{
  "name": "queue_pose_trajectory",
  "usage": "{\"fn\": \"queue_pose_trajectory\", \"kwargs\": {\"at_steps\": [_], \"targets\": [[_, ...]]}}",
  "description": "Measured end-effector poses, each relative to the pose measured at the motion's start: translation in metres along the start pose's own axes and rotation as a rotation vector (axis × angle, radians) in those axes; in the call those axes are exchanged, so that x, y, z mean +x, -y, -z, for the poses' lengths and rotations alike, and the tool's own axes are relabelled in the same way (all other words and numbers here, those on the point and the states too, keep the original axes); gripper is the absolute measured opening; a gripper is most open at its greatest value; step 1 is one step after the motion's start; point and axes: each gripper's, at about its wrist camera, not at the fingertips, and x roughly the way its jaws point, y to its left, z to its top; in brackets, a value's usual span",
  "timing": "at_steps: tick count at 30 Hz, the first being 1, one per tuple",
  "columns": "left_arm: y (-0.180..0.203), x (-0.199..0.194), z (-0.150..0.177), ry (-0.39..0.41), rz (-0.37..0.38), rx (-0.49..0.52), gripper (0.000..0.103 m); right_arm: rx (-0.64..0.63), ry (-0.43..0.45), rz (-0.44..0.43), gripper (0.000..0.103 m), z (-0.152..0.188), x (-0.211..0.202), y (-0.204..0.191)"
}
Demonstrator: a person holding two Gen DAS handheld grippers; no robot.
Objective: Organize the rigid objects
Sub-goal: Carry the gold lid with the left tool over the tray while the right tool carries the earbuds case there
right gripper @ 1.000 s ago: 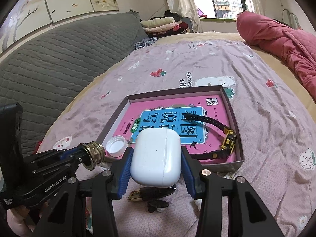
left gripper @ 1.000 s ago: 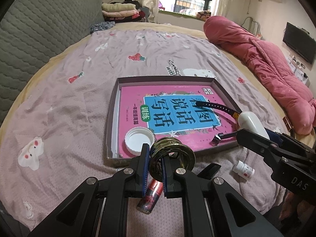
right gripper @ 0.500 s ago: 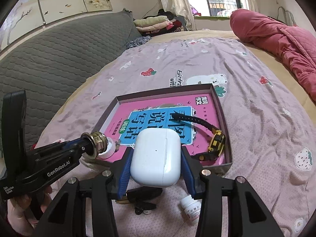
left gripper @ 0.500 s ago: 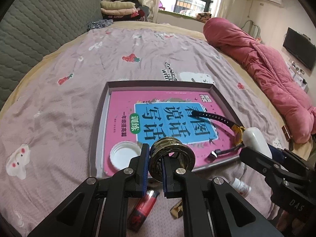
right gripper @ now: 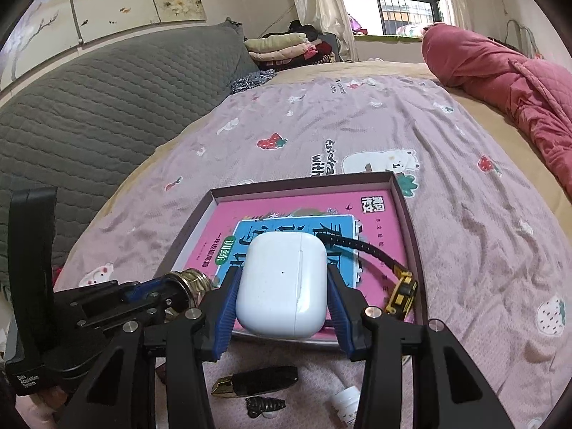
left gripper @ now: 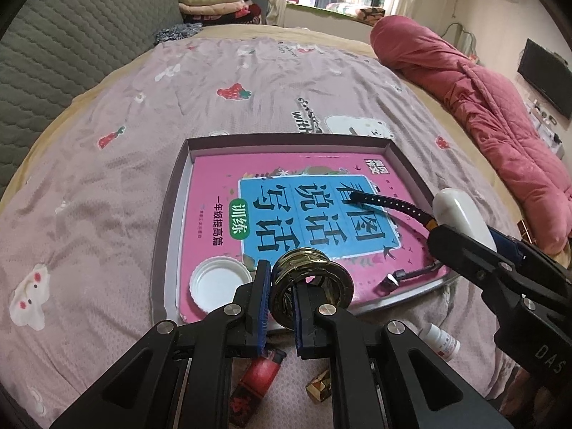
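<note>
The brass ring (left gripper: 311,282) gleams like polished metal. The earbud case (right gripper: 282,289) is smooth white plastic with a slight sheen. The pink book cover (left gripper: 218,186) looks like glossy paper, the bedspread (left gripper: 107,186) soft matt cloth, and the tray (left gripper: 171,214) matt card.

Both wrist views downward, sharing tray (left gripper: 171,214).
</note>
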Motion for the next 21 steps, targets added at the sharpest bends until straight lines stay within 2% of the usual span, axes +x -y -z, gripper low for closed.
{"fn": "queue_pose_trajectory", "kwargs": {"at_steps": [5, 21], "targets": [[-0.005, 0.003, -0.008, 0.001, -0.006, -0.009, 0.011, -0.015, -0.032, 0.054, 0.046, -0.006, 0.006, 0.006], [0.002, 0.037, 0.001, -0.08, -0.013, 0.02, 0.011, 0.003, -0.111, 0.096, 0.046, 0.008, 0.032, 0.025]]}}
